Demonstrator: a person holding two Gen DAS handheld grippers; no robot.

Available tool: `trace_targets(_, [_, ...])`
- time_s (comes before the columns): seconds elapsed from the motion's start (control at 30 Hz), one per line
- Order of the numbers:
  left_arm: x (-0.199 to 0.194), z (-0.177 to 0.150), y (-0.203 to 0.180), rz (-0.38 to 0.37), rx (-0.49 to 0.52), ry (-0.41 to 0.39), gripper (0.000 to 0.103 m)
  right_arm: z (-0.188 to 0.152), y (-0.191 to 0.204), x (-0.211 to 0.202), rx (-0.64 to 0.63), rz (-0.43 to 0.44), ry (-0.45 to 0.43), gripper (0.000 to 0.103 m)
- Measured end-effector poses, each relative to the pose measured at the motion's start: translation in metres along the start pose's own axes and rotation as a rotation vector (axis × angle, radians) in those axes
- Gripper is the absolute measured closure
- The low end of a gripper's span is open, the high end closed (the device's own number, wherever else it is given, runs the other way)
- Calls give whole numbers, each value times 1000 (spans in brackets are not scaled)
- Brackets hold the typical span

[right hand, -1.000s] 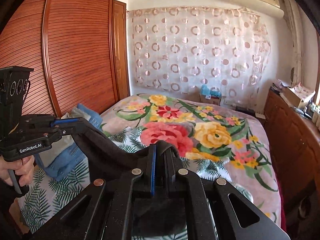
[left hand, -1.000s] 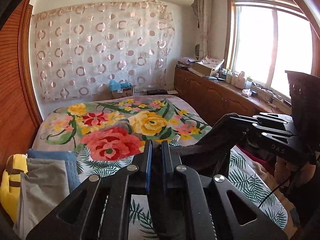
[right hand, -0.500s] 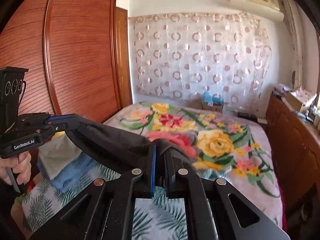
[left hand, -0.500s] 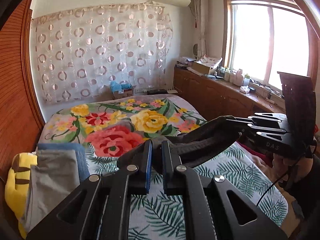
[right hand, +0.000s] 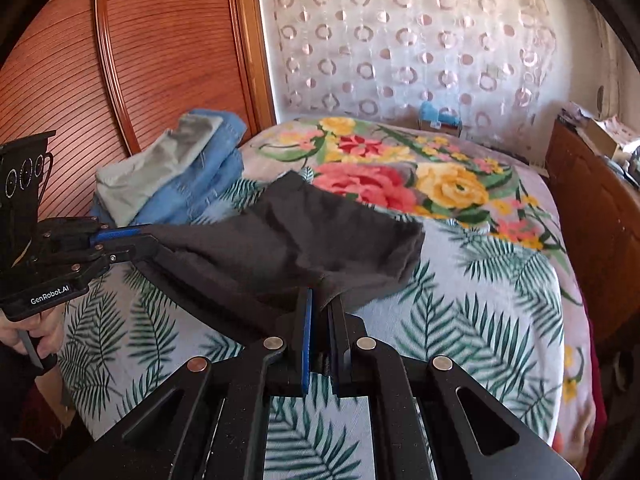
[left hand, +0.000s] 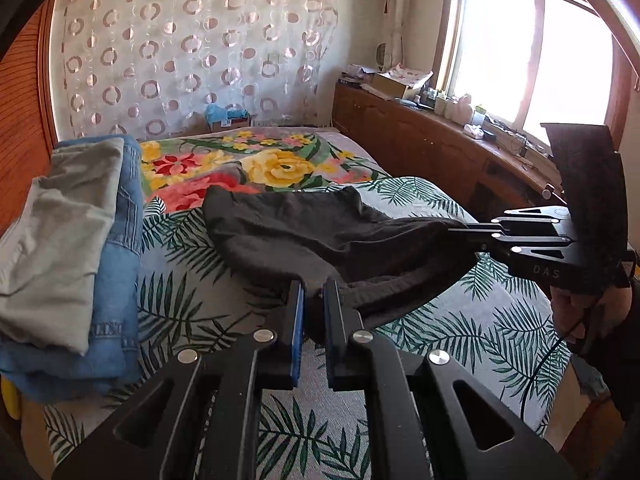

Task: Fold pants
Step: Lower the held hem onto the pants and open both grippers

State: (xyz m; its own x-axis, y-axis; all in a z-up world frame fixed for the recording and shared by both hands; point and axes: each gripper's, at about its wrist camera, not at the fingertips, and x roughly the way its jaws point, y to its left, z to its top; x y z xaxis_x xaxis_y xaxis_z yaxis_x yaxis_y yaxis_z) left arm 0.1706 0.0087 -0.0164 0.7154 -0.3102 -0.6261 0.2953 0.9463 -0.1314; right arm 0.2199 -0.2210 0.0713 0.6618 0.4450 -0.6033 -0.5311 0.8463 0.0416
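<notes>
Dark grey pants (left hand: 320,236) hang stretched between my two grippers, with their far end lying on the bed. My left gripper (left hand: 312,286) is shut on the near edge of the pants. My right gripper (right hand: 322,296) is shut on the other corner of the pants (right hand: 304,240). In the left wrist view the right gripper (left hand: 464,232) shows at the right, clamped on the cloth. In the right wrist view the left gripper (right hand: 150,240) shows at the left, clamped on the cloth.
The bed (left hand: 400,360) has a leaf-print sheet and a floral blanket (right hand: 400,176). A pile of folded grey and blue denim clothes (left hand: 72,240) lies at the bed's left side. A wooden wardrobe (right hand: 140,60) stands left and a wooden cabinet (left hand: 440,152) under the window right.
Both grippers have come down toward the bed with the pants. The far end of the pants now lies on the sheet.
</notes>
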Motion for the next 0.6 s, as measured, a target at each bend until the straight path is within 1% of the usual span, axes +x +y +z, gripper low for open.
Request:
trace_targets(0.03, [-1,-3,-1,-2,-3,3,93,2,2,-2,4,0,11,97])
trace_targets(0.13, [-5,-13,-1,-10,-8,4,93,-9,0,0,28,1,33,97])
trace_targets(0.33, [-20,-29,-7,-17,-8,-3,93,-20,5,-9,61,15,39,97])
trace_targets(0.6, [-44,-52,-20,-19,0,-7,93,-39,21,-31,47,18,39,97])
